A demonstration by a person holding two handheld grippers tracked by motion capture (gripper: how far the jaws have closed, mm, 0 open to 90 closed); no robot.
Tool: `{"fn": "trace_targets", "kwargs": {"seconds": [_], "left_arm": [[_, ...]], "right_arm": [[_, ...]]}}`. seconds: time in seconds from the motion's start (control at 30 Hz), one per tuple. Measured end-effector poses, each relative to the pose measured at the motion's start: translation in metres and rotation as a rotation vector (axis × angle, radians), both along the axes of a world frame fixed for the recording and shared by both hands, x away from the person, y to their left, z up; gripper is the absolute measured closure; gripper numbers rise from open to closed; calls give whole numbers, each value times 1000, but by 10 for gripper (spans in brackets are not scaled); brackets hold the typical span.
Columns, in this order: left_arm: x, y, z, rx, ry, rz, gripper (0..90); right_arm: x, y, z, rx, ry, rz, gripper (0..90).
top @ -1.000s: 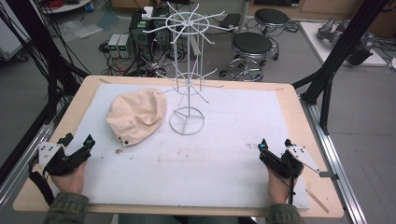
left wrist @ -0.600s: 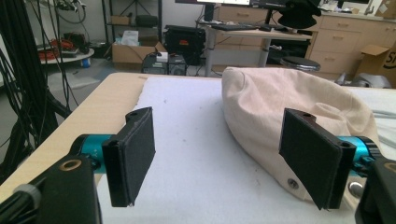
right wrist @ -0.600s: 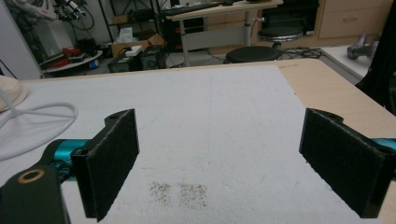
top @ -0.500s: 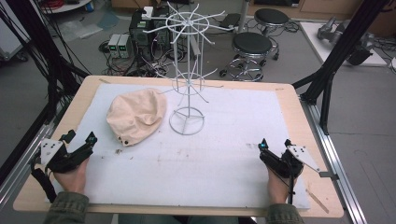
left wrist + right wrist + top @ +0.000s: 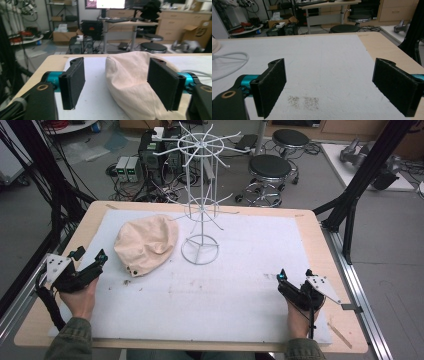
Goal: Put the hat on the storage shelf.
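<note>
Even indoor light, soft focus

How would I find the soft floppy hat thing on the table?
Look at the white mat covering the wooden table, on its far left part. Beside the white wire rack lies the cream cloth cap, the one soft, crumpled thing there.

A lab: electronics boxes [image 5: 127, 168], cables, stools [image 5: 270, 167], monitor [image 5: 105, 3].
</note>
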State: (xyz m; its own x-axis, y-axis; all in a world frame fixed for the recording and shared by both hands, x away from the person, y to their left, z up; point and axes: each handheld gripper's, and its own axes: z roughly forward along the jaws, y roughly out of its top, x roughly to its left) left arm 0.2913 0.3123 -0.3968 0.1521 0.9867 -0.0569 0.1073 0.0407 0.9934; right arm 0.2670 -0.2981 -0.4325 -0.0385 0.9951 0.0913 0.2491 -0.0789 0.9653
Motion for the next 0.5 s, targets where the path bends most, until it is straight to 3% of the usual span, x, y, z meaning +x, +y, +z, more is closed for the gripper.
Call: {"fn": "trace_targets", "kwargs": {"seconds": [0.1,0.23,0.5], "left_arm": [[6,-2,8,-12,20,-19,307],[24,-15,31,19,35,-80,298],[56,-37,44,19,100,-137,268]], "right_arm": [[1,0,0,2,-1,10,109],[1,2,-1,-16,-3,20,109],[0,3,0,-28,-10,26,109]]}}
